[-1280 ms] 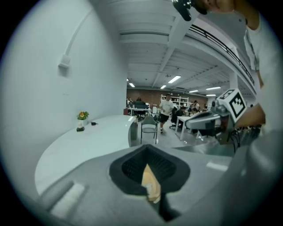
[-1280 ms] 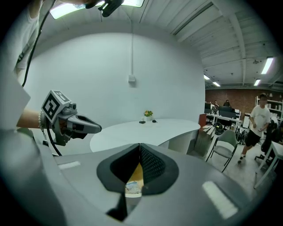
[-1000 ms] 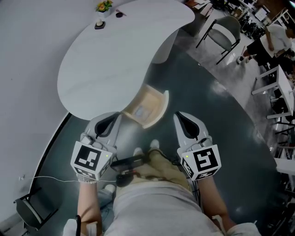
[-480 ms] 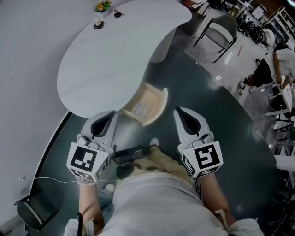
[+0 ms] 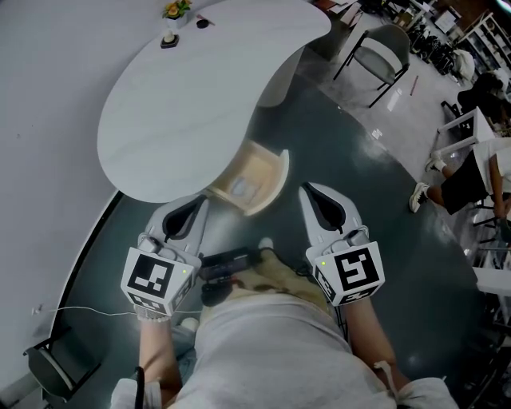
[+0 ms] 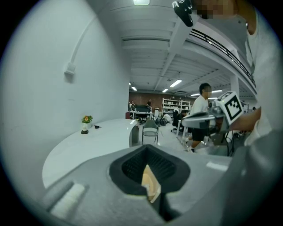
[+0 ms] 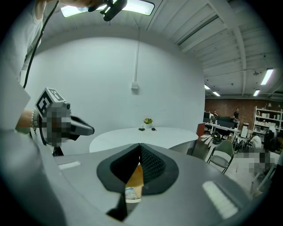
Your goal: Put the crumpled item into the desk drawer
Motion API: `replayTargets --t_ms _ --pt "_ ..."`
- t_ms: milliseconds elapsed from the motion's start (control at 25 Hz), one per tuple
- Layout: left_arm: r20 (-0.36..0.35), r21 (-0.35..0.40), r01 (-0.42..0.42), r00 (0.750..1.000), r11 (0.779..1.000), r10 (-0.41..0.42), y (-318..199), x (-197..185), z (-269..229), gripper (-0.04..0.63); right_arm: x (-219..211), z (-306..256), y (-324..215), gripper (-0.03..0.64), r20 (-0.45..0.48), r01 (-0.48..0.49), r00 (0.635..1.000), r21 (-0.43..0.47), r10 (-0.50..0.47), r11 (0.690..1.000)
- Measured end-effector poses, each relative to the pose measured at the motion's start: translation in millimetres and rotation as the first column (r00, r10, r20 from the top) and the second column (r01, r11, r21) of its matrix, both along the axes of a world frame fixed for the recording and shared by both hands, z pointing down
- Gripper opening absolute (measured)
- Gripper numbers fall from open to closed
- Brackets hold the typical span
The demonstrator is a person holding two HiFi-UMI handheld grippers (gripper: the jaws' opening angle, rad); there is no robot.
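Note:
The wooden desk drawer (image 5: 270, 185) stands pulled out from under the white curved desk (image 5: 192, 96). A pale crumpled item (image 5: 242, 189) lies inside it. My left gripper (image 5: 192, 209) hovers just short of the drawer's left front, jaws together and empty. Just right of the drawer is my right gripper (image 5: 313, 196), also shut with nothing held. Both are held close to the person's body. In the right gripper view the crumpled item (image 7: 131, 193) and the drawer's wood show through the slit between the jaws (image 7: 140, 146). The left gripper view shows only a sliver of drawer wood (image 6: 150, 183).
A small flower pot (image 5: 174, 11) and a dark object (image 5: 168, 41) sit at the desk's far end. A grey chair (image 5: 383, 48) stands beyond the desk, a black chair (image 5: 52, 359) at lower left. White tables and a person (image 5: 471, 172) are at the right. A thin cable (image 5: 80, 310) crosses the floor.
Both grippers stay almost where they were, still shut. A person in the background at right has walked nearer along the tables.

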State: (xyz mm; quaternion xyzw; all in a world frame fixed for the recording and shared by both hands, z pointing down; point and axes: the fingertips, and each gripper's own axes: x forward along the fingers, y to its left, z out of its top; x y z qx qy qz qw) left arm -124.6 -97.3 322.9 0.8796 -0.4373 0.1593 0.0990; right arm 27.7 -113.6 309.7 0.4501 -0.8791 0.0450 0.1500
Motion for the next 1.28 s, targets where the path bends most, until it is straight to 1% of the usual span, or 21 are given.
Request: replayTargets --t_ms 360,1280 --pt "-0.002 -0.014 0.001 1.0 1.0 -0.001 -0.2 -1.1 5.4 -0.003 2.3 4.7 2.3 0.005 -0.009 0.002 1.0 -0.013 -0.003 1.0" --pt "-0.013 -0.008 -0.008 1.0 1.0 0.008 -0.1 0.6 8.8 -0.003 -2.3 4.4 7.3 0.005 -0.006 0.017 1.0 -0.007 -0.017 1.0"
